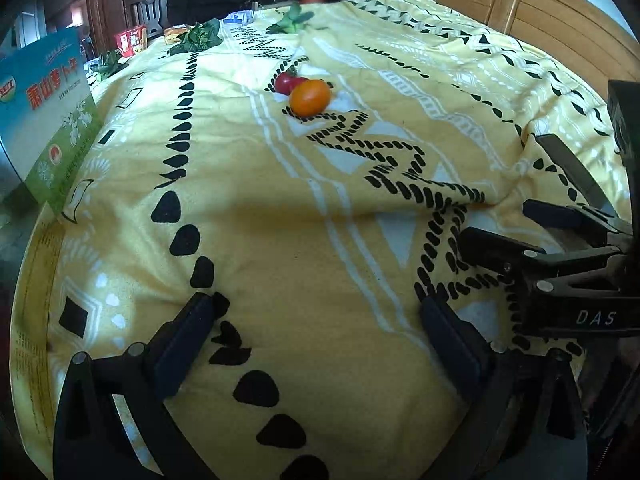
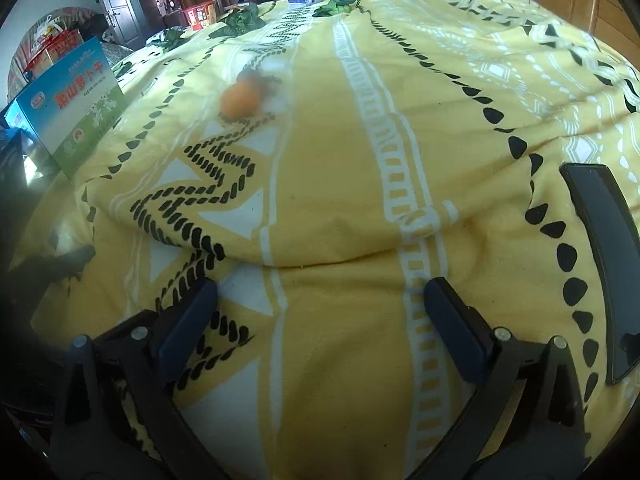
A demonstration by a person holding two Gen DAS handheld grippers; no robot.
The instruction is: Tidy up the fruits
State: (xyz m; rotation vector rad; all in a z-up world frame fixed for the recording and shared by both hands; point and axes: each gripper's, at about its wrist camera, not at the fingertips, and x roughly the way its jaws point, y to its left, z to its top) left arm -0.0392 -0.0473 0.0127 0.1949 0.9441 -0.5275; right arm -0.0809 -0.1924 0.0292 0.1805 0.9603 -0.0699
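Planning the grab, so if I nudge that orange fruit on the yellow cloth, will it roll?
Probably: the orange fruit looks round and smooth. The rumpled yellow cloth may slow it, and the red fruit touching it could block it.

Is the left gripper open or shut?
Open: the left gripper has its fingers far apart, with only yellow cloth between them.

orange [image 1: 310,97]: round, smooth, bright, lay on the yellow patterned cloth well ahead of the open left fingers [image 1: 184,344], about centred between them | red fruit [image 1: 285,82]: smaller, dark red, touched the orange on its far left side | right view: both blurred, well ahead and left of the fingers [image 2: 456,328]
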